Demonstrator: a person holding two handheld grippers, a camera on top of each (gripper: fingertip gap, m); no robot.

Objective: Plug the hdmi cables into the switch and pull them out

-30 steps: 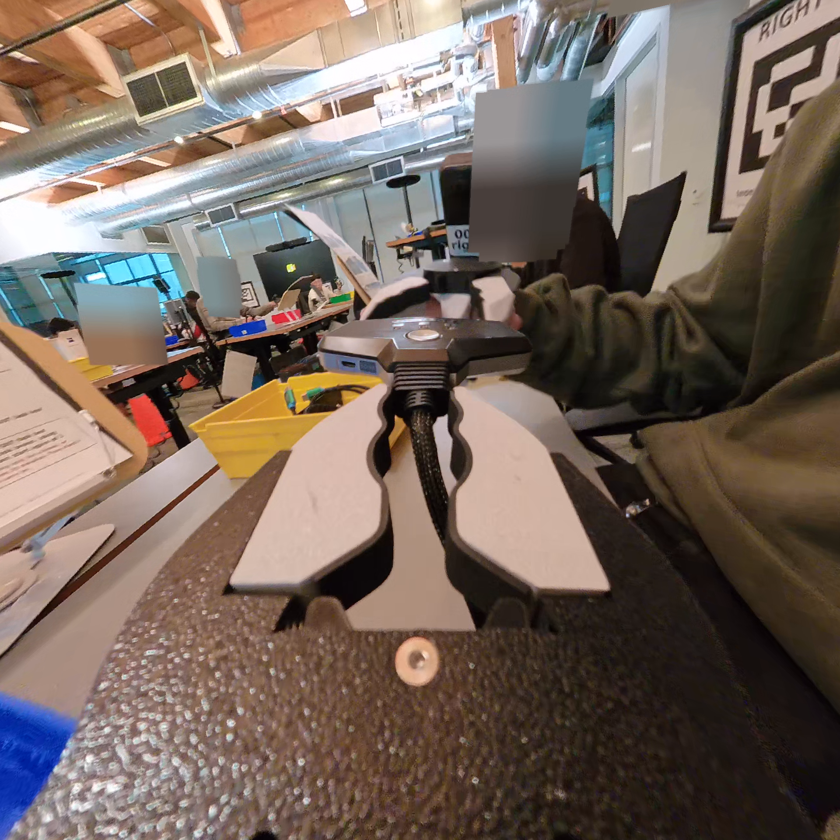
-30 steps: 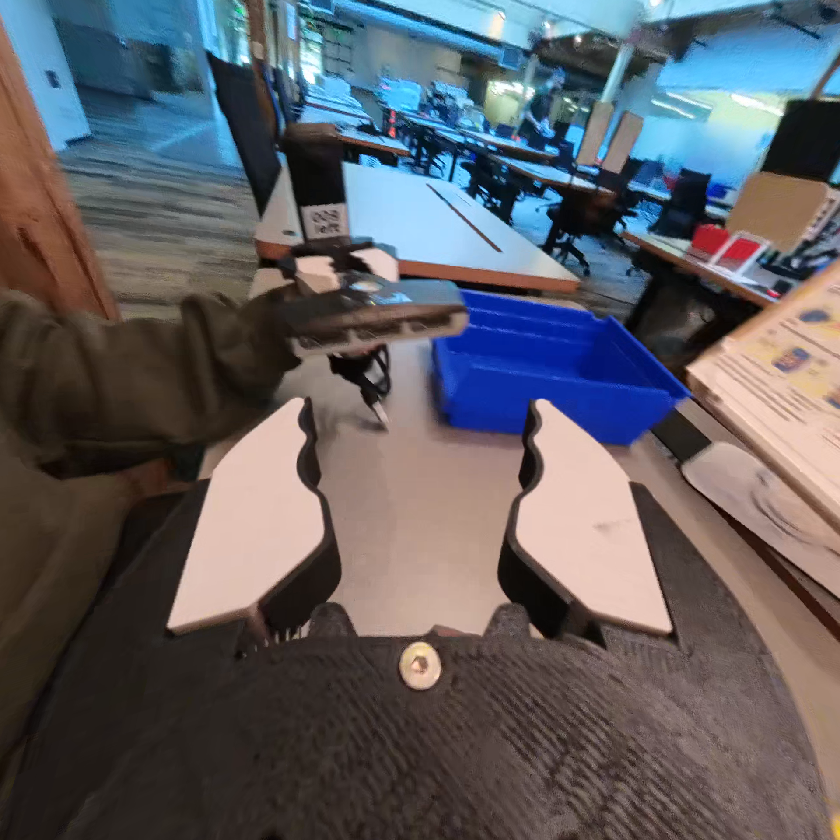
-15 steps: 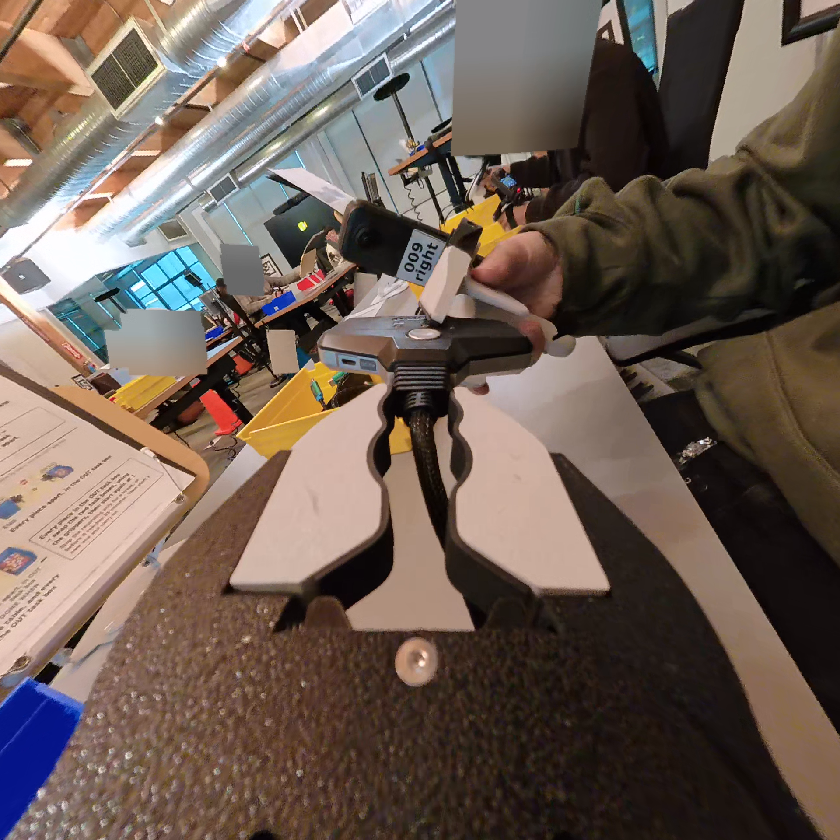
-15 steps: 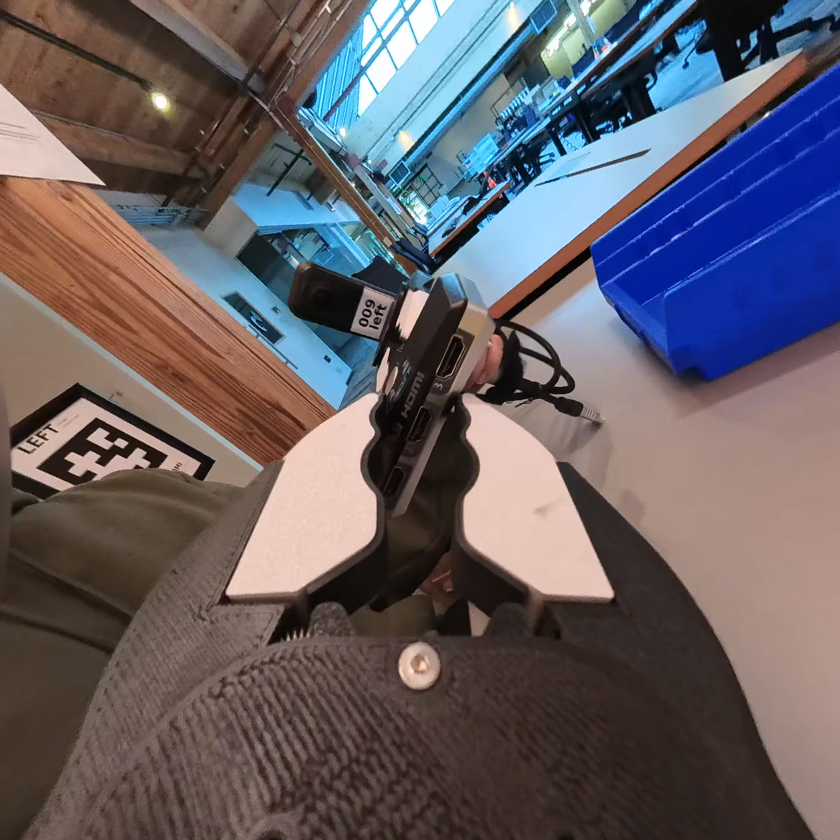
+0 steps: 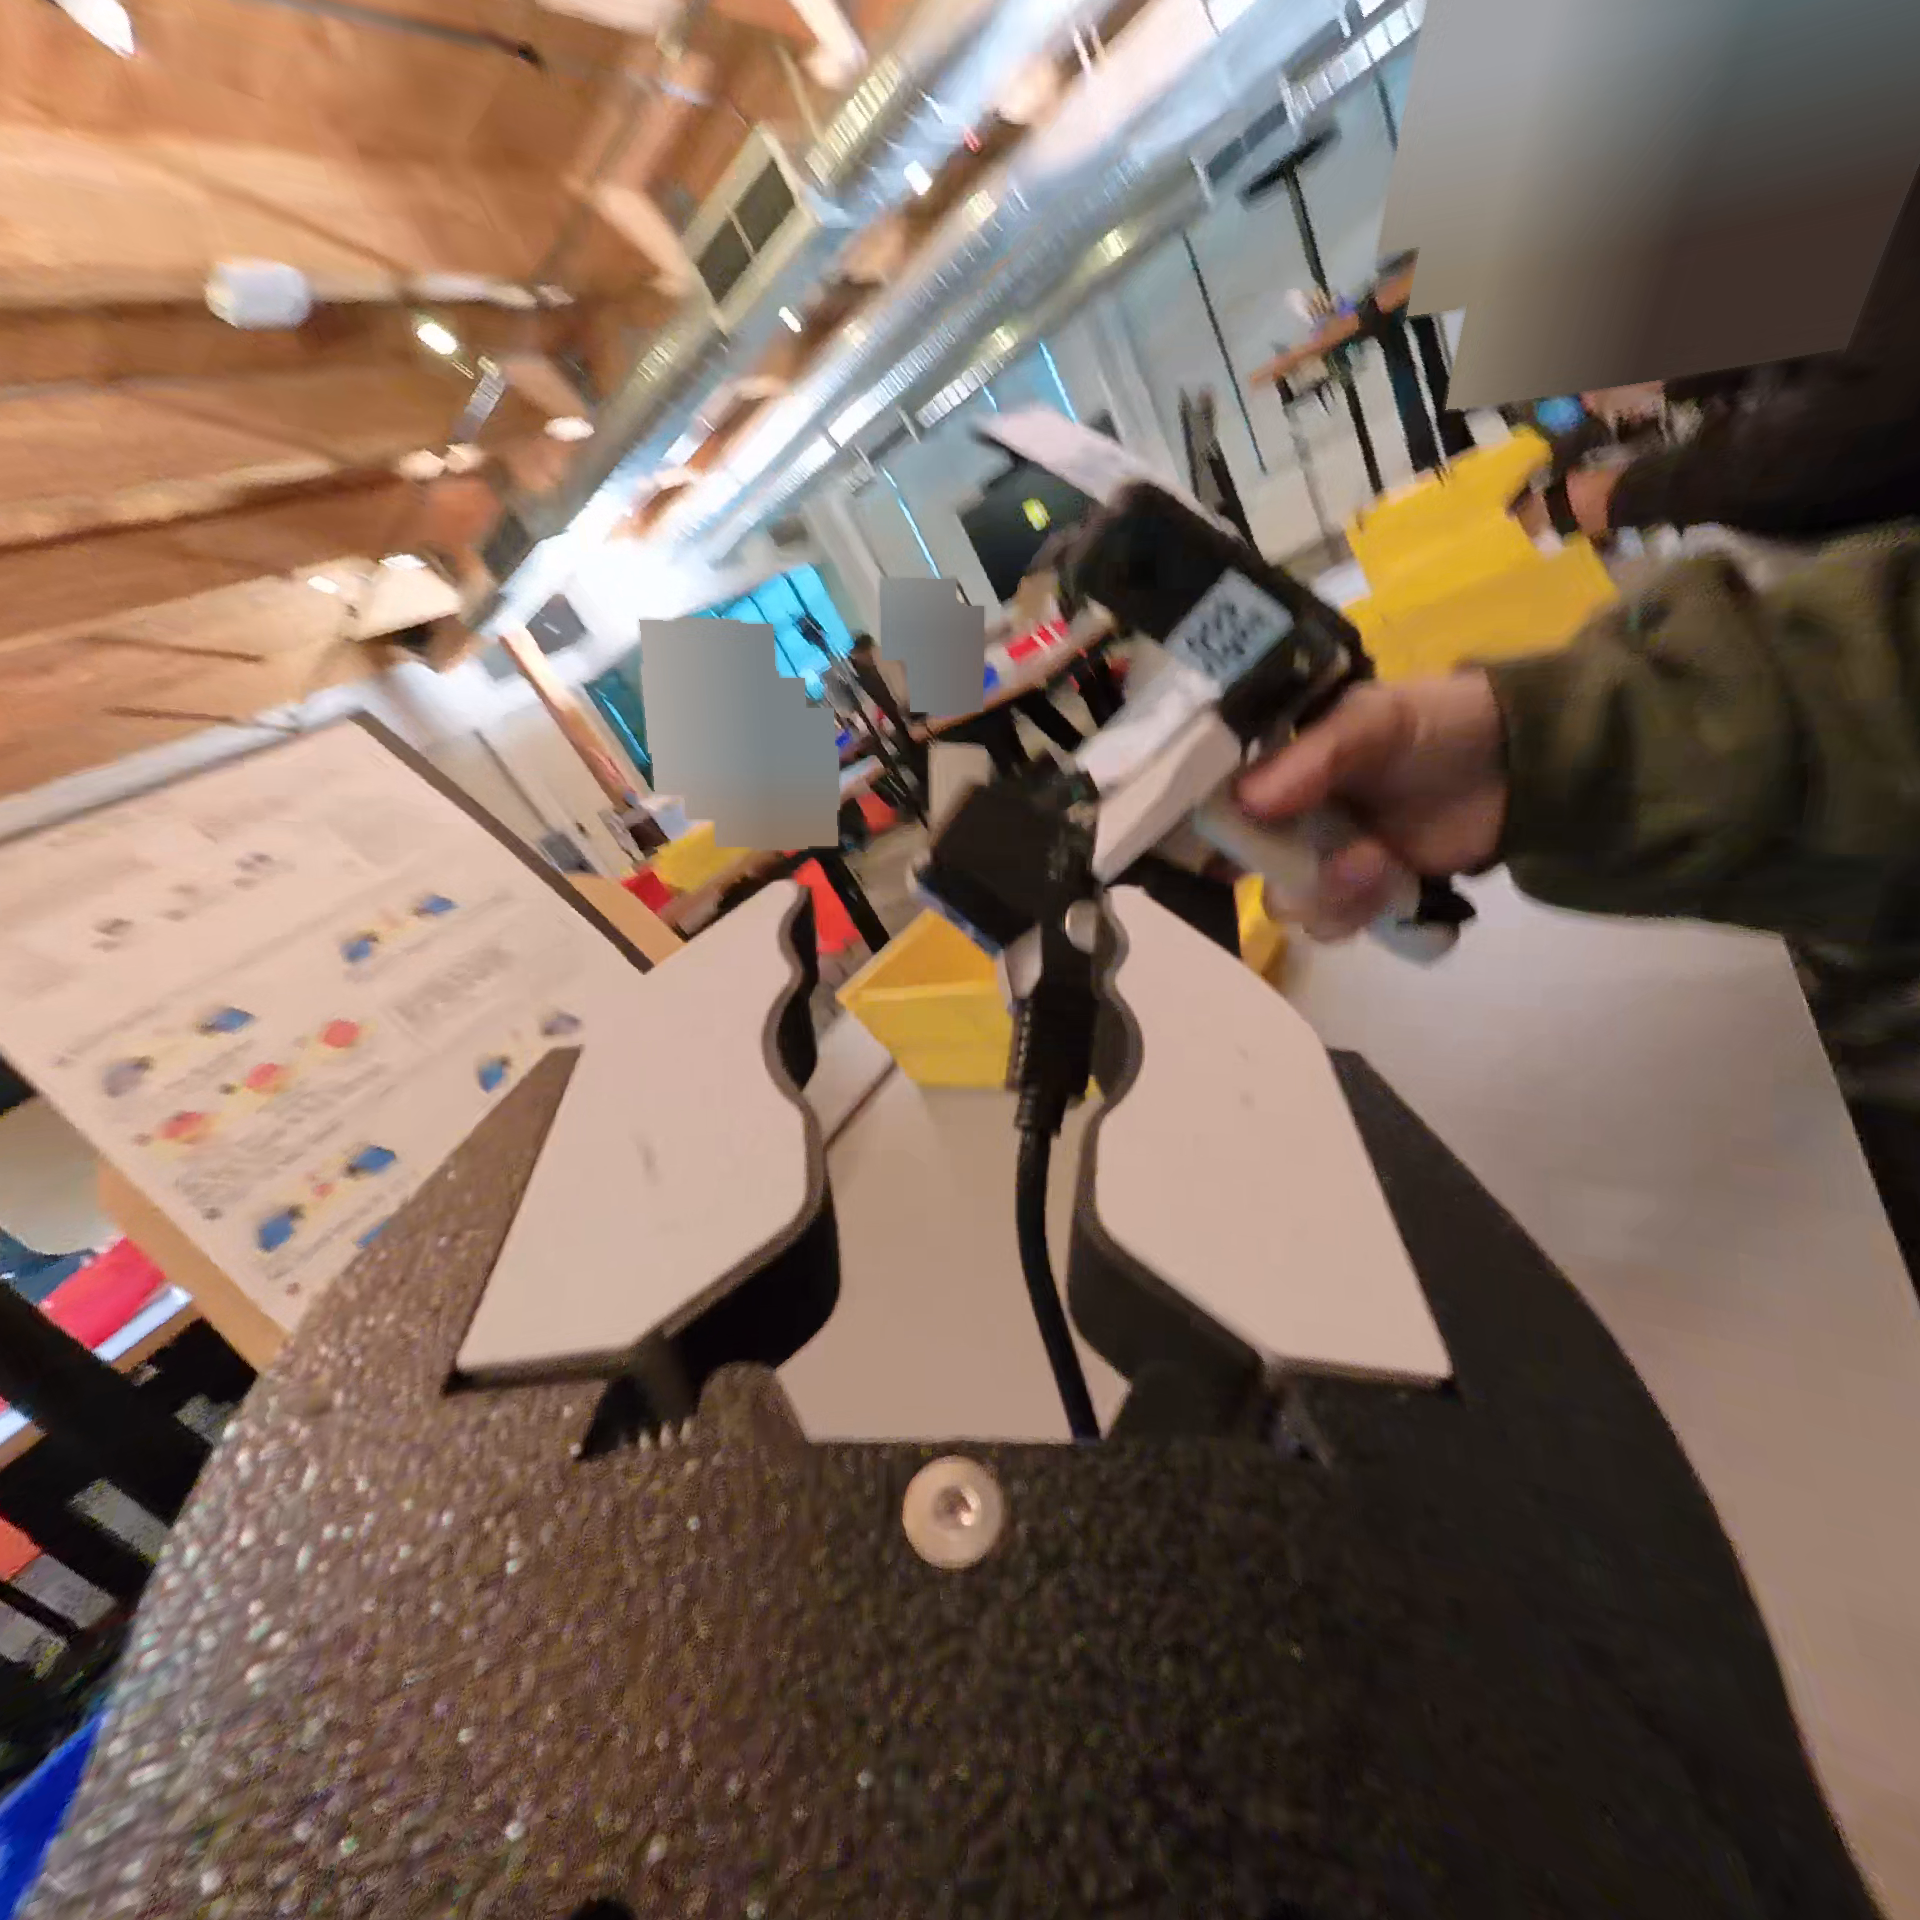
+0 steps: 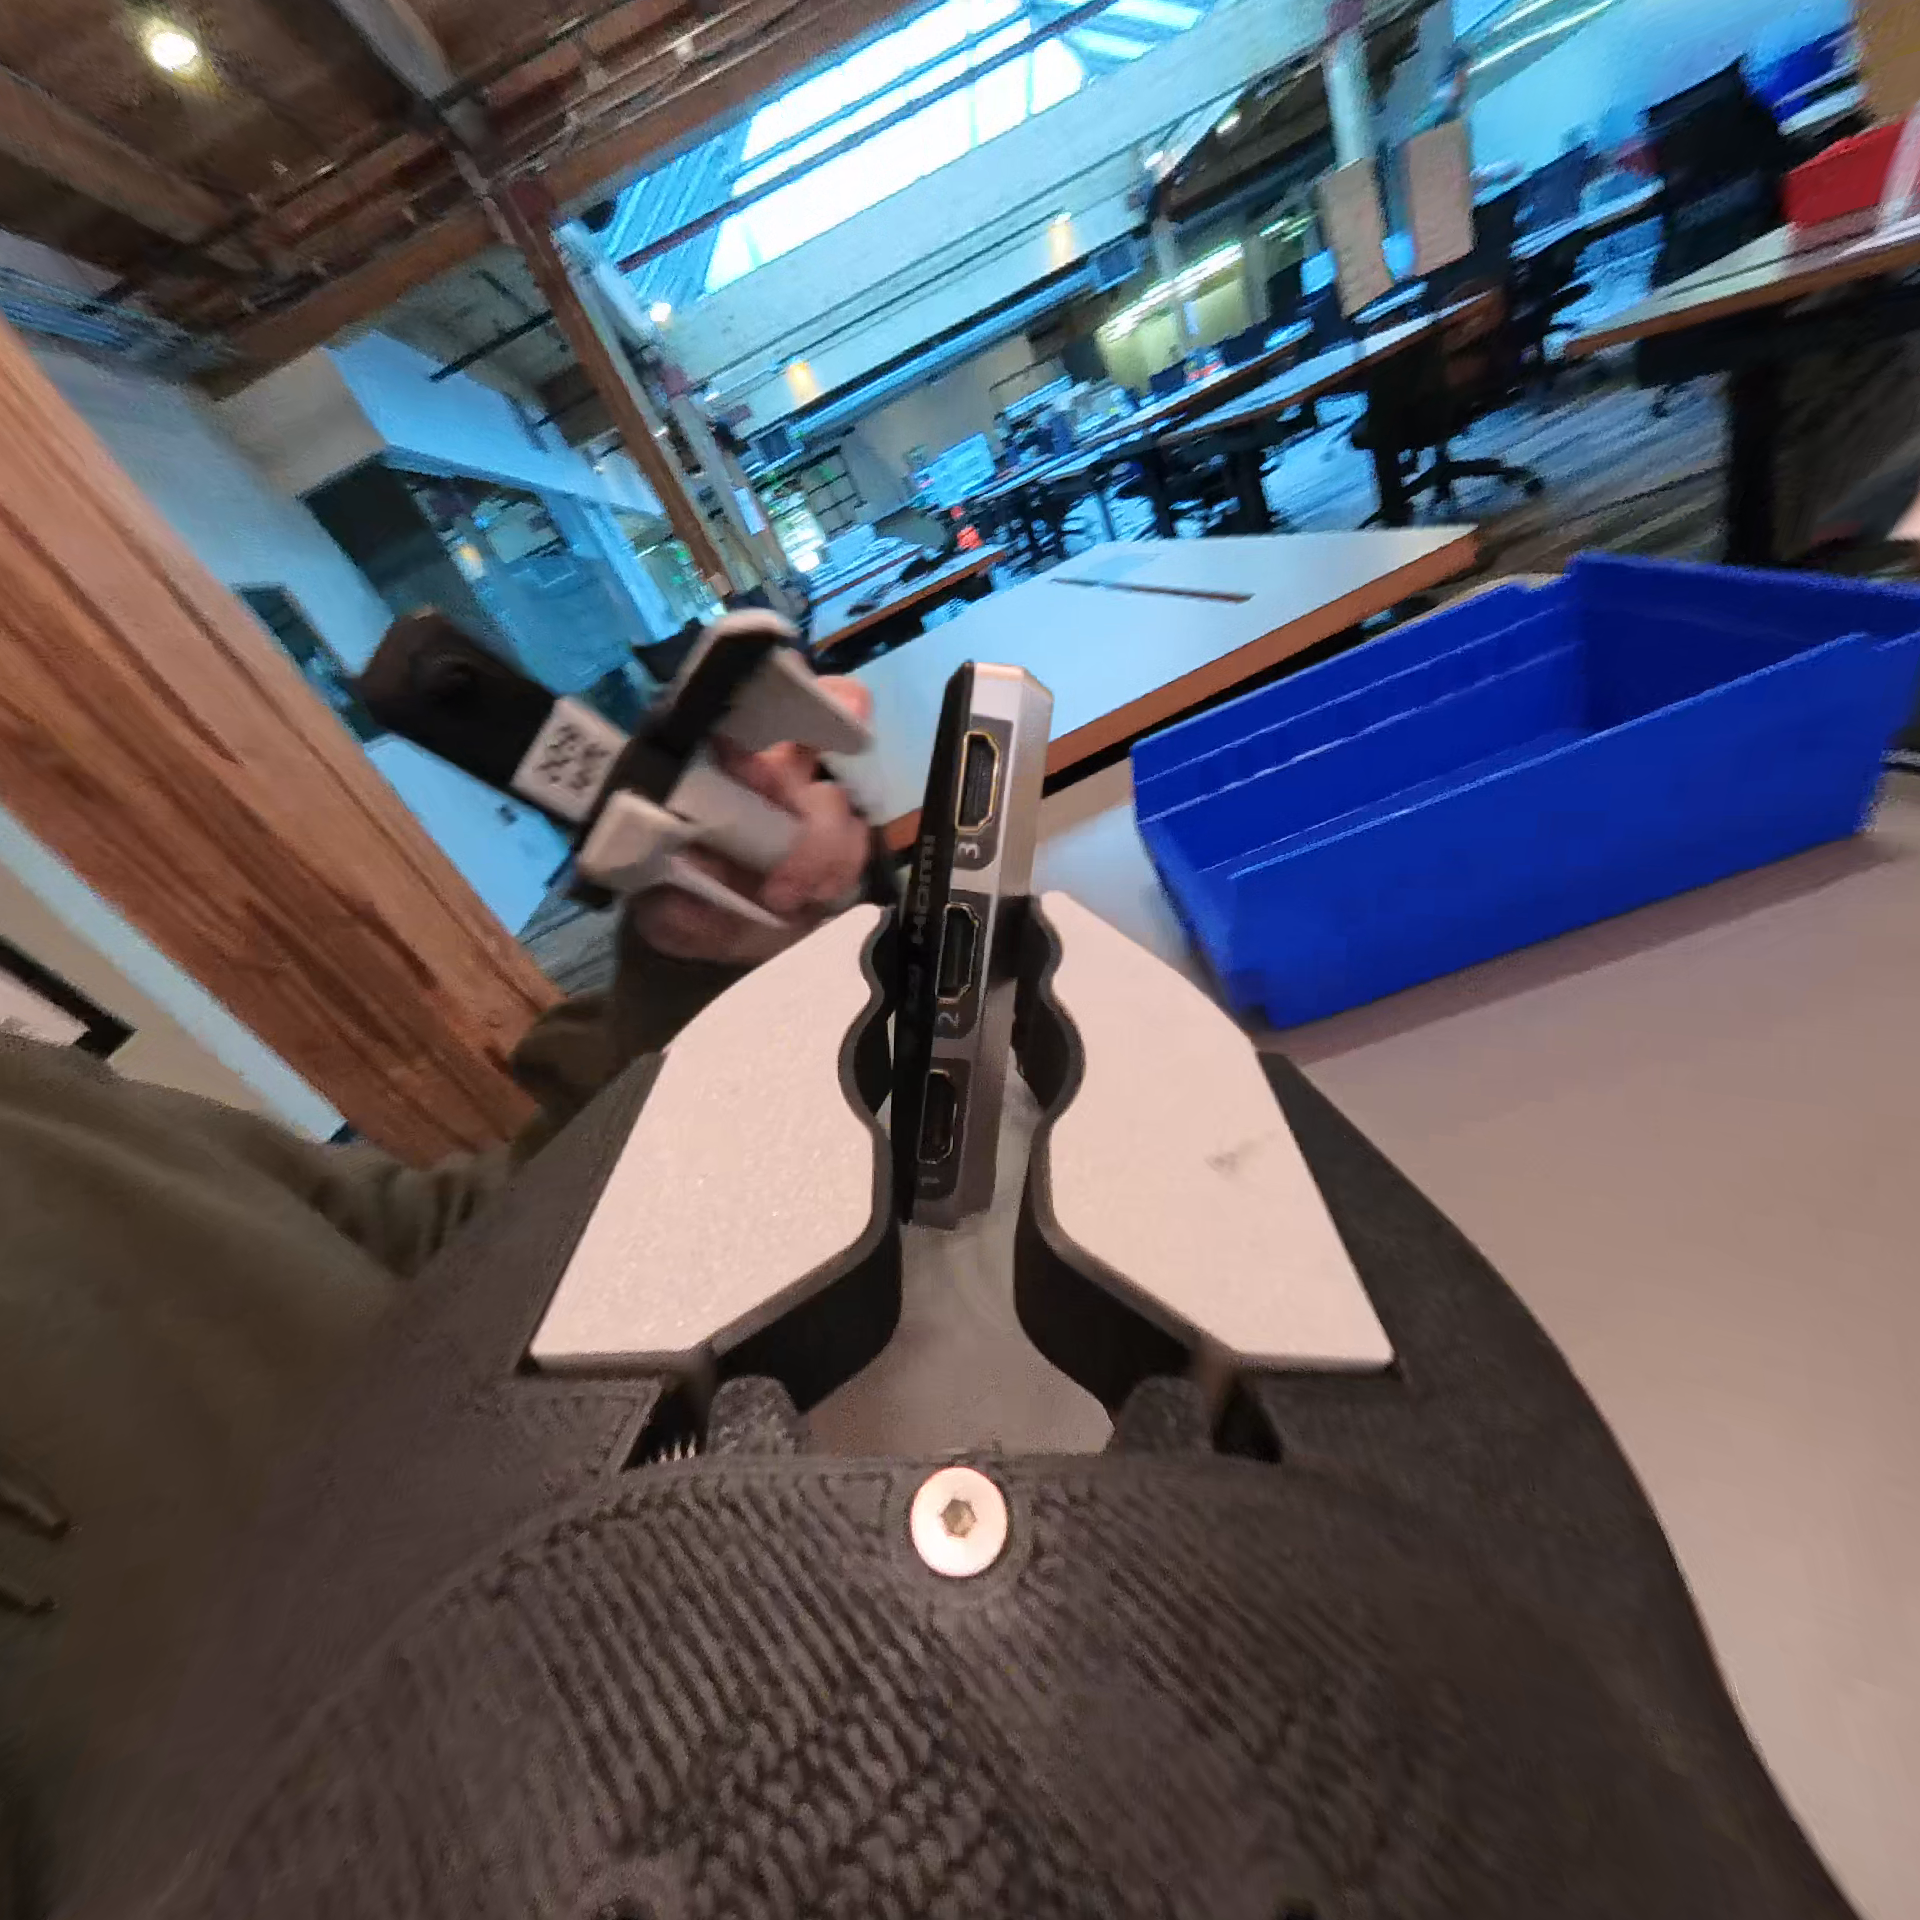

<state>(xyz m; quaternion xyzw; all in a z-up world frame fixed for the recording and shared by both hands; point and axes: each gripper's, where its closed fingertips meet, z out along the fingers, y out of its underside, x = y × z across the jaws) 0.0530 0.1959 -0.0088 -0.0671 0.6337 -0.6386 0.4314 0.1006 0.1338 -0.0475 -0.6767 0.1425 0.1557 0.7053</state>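
The HDMI switch (image 6: pixel 987 748) is a flat black and silver box that stands on edge, with three empty ports facing the right wrist camera. My right gripper (image 6: pixel 961 920) is shut on it across its flat faces. In the left wrist view the switch (image 5: pixel 987 852) hangs in the air in front of my left gripper (image 5: pixel 951 914), whose fingers stand apart. The switch's black cable (image 5: pixel 1044 1195) runs down between those fingers, close to the right one. The right gripper (image 5: pixel 1081 800) and the hand that holds it reach in from the right. The left gripper (image 6: pixel 821 779) shows behind the switch.
A blue bin (image 6: pixel 1507 810) stands on the grey table (image 6: pixel 1558 1195) to the right. A yellow bin (image 5: pixel 925 997) sits beyond the switch. An instruction board (image 5: pixel 281 997) leans at the left. A wooden post (image 6: pixel 208 831) and green sleeves are nearby.
My left gripper has opened and let go of the cable's collar. My right gripper, open a second ago, has closed on the switch and now holds it on edge.
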